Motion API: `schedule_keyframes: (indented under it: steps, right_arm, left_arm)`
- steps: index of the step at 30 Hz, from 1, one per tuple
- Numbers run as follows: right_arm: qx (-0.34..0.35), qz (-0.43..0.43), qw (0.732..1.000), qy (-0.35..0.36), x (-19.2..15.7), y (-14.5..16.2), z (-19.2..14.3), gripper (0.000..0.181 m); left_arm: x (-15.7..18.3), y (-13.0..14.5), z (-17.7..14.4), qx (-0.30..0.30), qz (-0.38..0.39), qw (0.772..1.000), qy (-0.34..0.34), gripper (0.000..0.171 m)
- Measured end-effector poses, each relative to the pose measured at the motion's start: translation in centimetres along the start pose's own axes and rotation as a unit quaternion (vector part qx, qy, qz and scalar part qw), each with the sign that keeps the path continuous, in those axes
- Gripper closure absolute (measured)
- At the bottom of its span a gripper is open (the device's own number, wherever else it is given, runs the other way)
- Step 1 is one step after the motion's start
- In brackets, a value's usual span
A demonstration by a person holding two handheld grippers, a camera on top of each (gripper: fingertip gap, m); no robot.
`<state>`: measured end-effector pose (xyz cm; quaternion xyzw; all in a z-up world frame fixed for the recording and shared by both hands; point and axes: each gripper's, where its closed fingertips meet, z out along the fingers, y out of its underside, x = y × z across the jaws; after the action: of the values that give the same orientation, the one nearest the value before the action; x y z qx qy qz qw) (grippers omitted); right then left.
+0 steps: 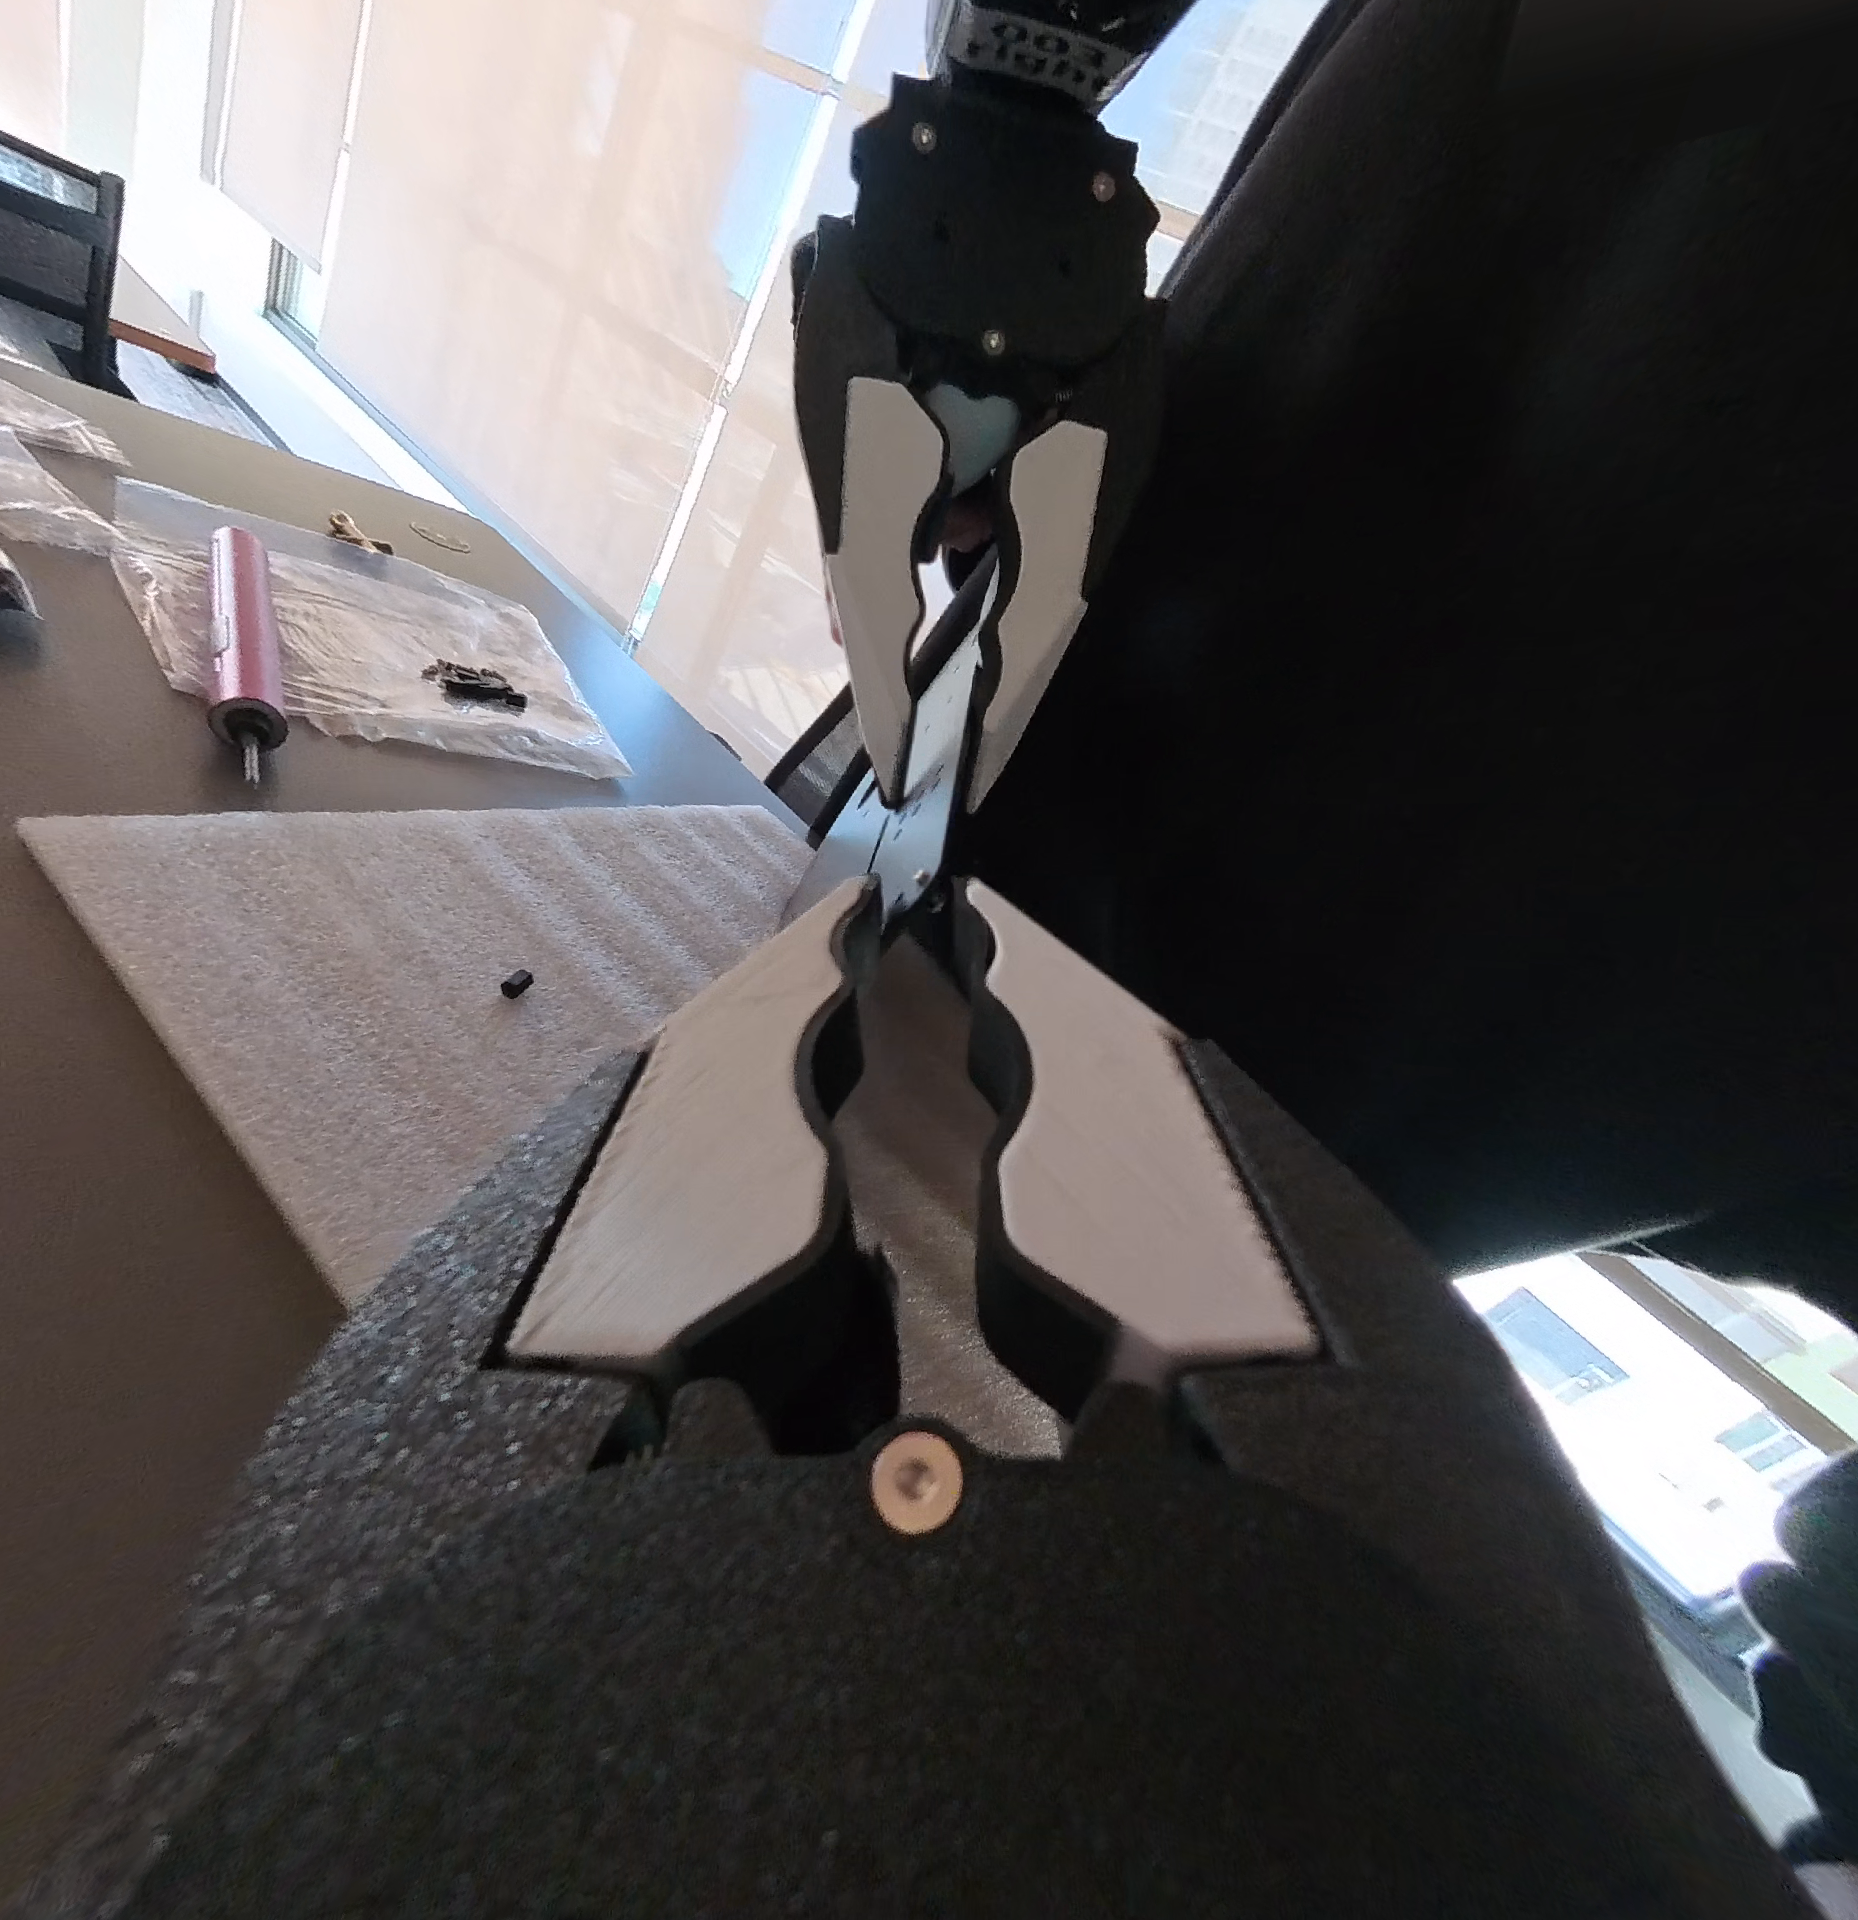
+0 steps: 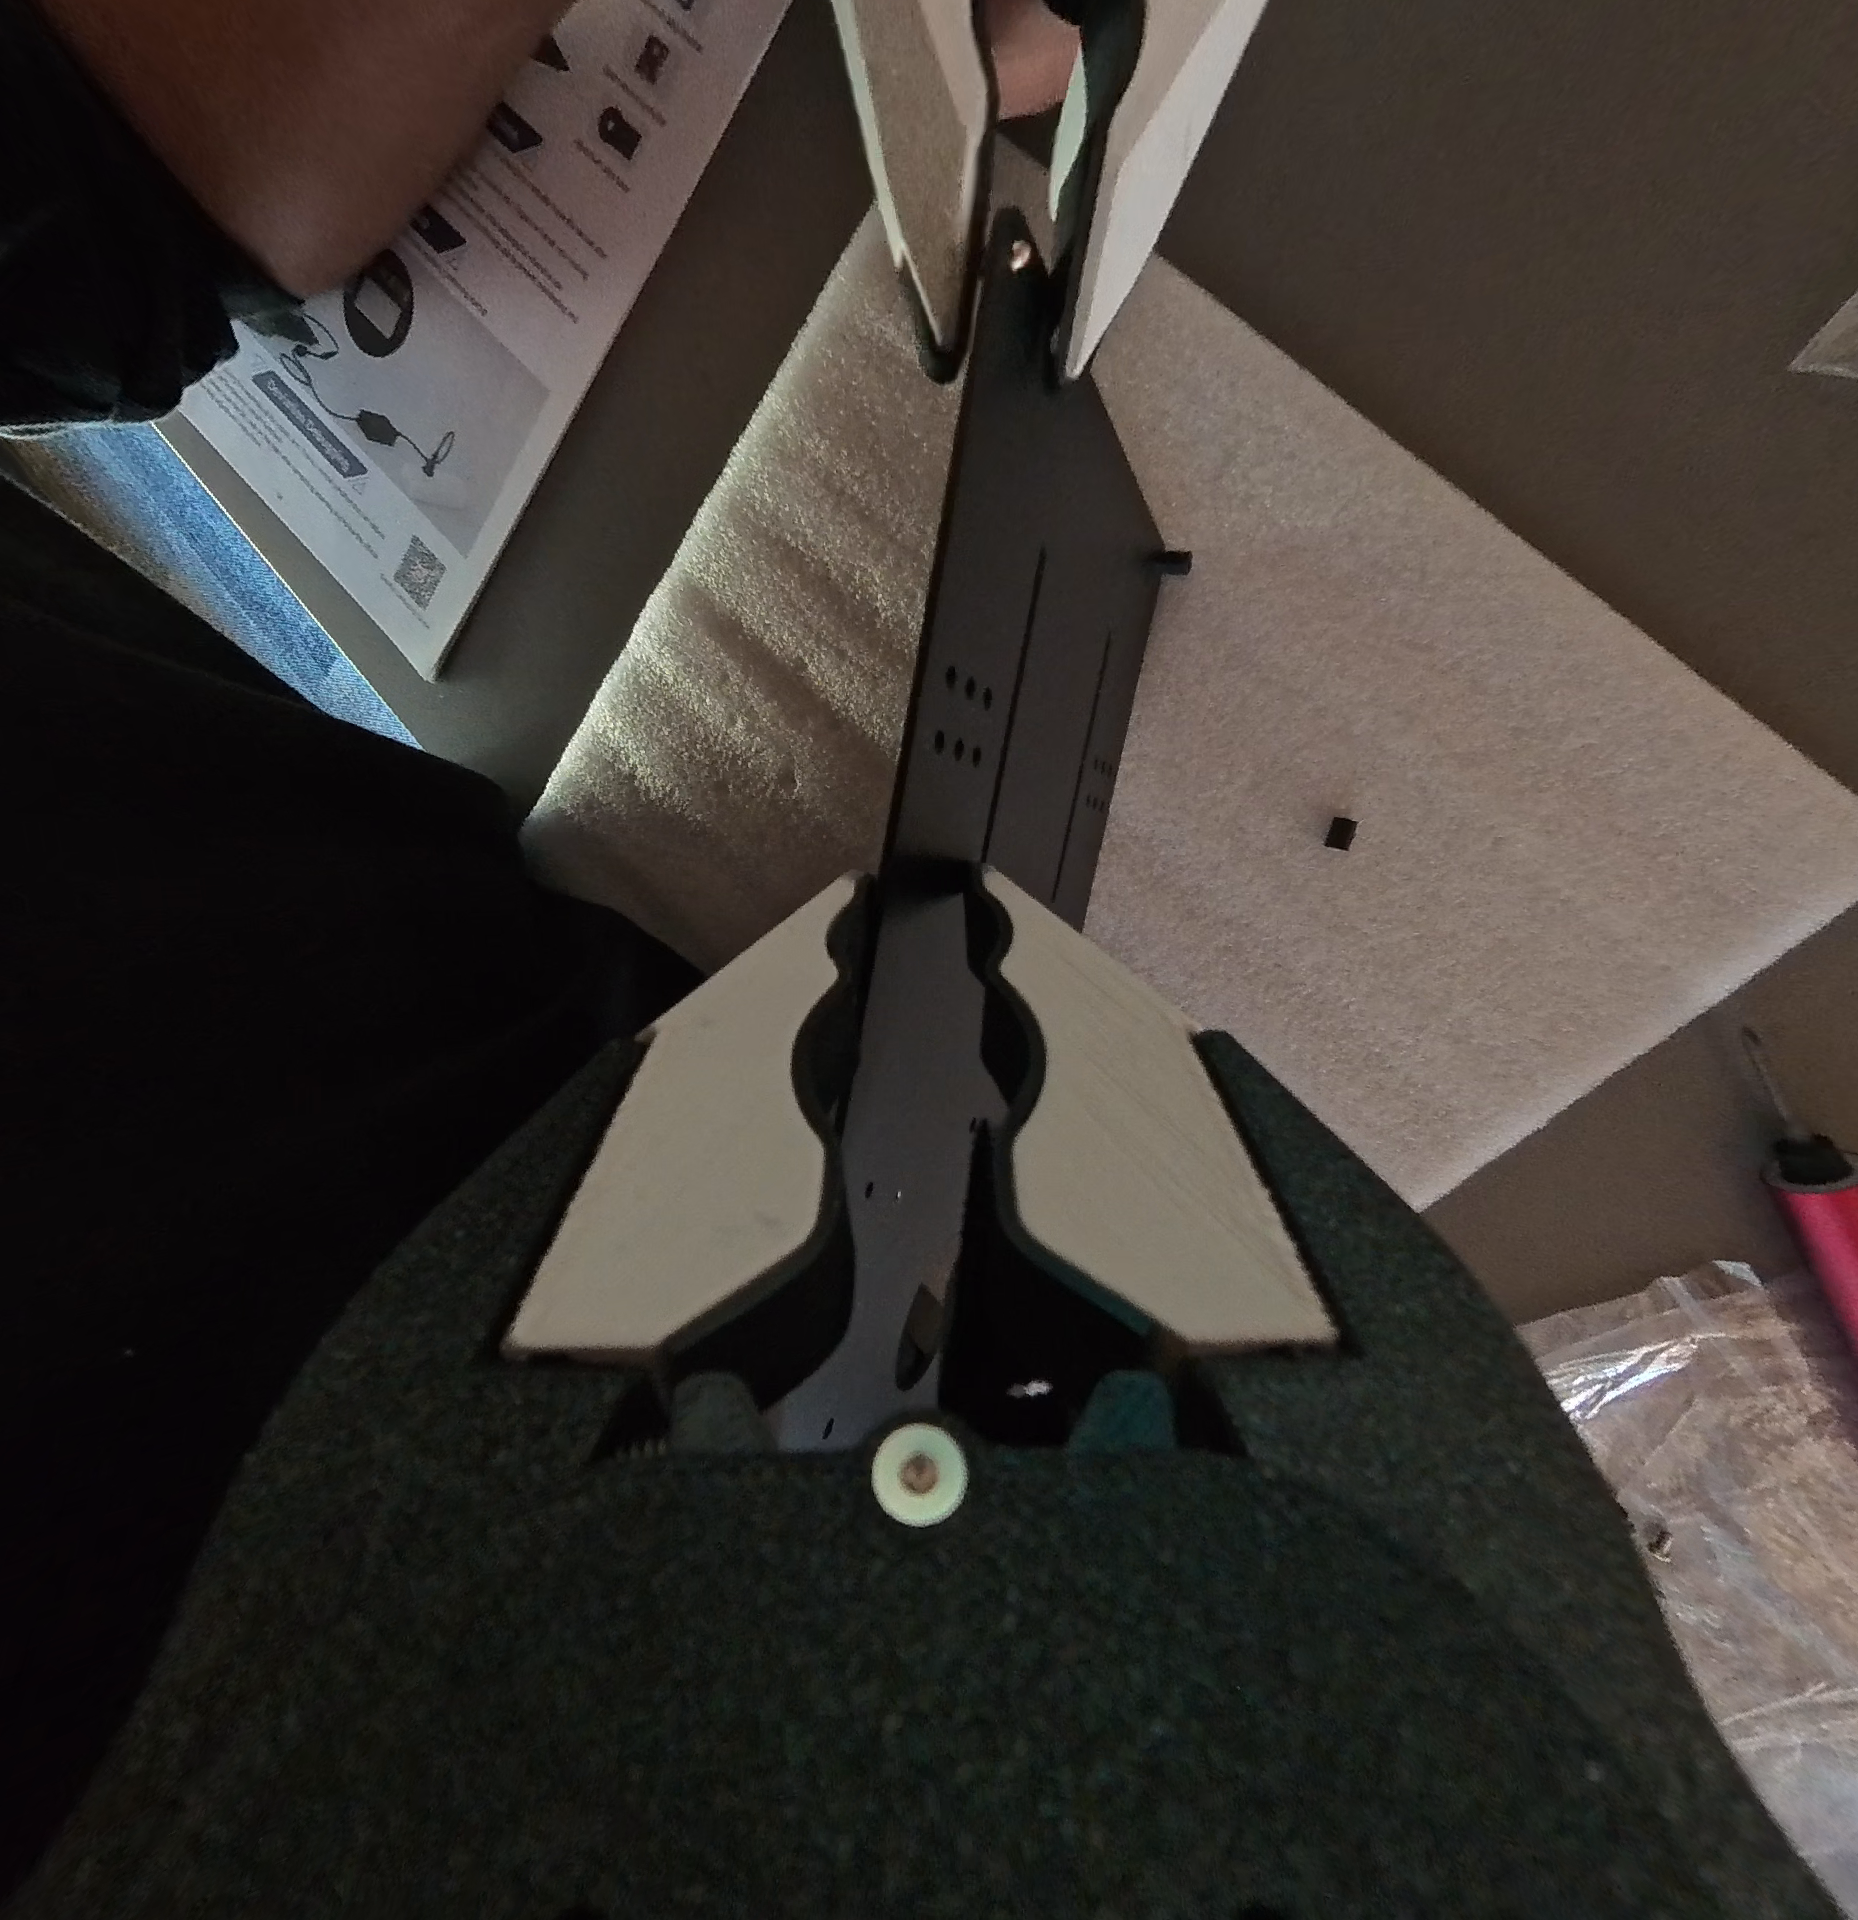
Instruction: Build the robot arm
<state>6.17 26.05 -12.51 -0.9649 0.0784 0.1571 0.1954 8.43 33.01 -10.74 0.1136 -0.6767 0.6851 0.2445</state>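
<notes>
Both grippers hold one black sheet-metal plate (image 1: 909, 831) with rows of small holes, lifted above a white foam sheet (image 1: 385, 935). My left gripper (image 1: 917, 888) is shut on one end of the plate. My right gripper (image 1: 930, 805) faces it from above and is shut on the other end. In the right wrist view the plate (image 2: 966, 675) runs from my right gripper (image 2: 920, 881) up to the left gripper (image 2: 1006, 364), with a folded wing spreading to the right over the foam sheet (image 2: 1320, 727). A small black piece (image 2: 1340, 831) lies loose on the foam and also shows in the left wrist view (image 1: 517, 982).
A red electric screwdriver (image 1: 244, 623) lies on a clear plastic bag (image 1: 405, 644) with small black screws (image 1: 473, 681); the screwdriver also shows at the right (image 2: 1829, 1216). A printed leaflet (image 2: 457, 343) lies on the brown table (image 2: 1527, 208). A person in dark clothing (image 1: 1476, 623) is close beside the grippers. The left gripper's tips are roughly 8 cm from the right gripper's.
</notes>
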Motion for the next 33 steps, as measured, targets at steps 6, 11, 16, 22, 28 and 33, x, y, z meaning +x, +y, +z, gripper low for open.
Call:
schedule_keyframes:
  steps: [6, 11, 16, 22, 28, 33]
  right_arm:
    - [0.000, 0.005, 1.000, 0.000, 0.07, 0.01, -0.03, 0.165]
    - [0.000, 0.005, 1.000, 0.001, 0.12, 0.02, -0.07, 0.165]
    - [0.000, 0.006, 1.000, 0.003, 0.18, 0.03, -0.09, 0.166]
    - [-0.001, 0.005, 1.000, 0.002, 0.11, 0.03, -0.03, 0.165]
    - [-0.001, 0.007, 1.000, 0.004, 0.27, 0.03, -0.12, 0.166]
    - [0.002, 0.014, 1.000, -0.001, 0.23, 0.02, -0.07, 0.166]
  left_arm:
    - [-0.06, -0.05, 0.01, 0.007, 0.003, 1.000, -0.002, 0.159]
    - [-0.01, 0.49, -0.19, 0.000, 0.013, 1.000, -0.007, 0.148]
    - [-0.46, 0.38, -0.40, 0.002, 0.024, 0.999, -0.022, 0.152]
    - [-0.20, 0.08, -0.27, 0.008, 0.020, 1.000, -0.011, 0.161]
    - [-0.25, -0.24, -0.12, 0.015, -0.002, 1.000, -0.003, 0.161]
    - [-0.20, -0.18, -0.15, 0.017, -0.017, 1.000, 0.002, 0.162]
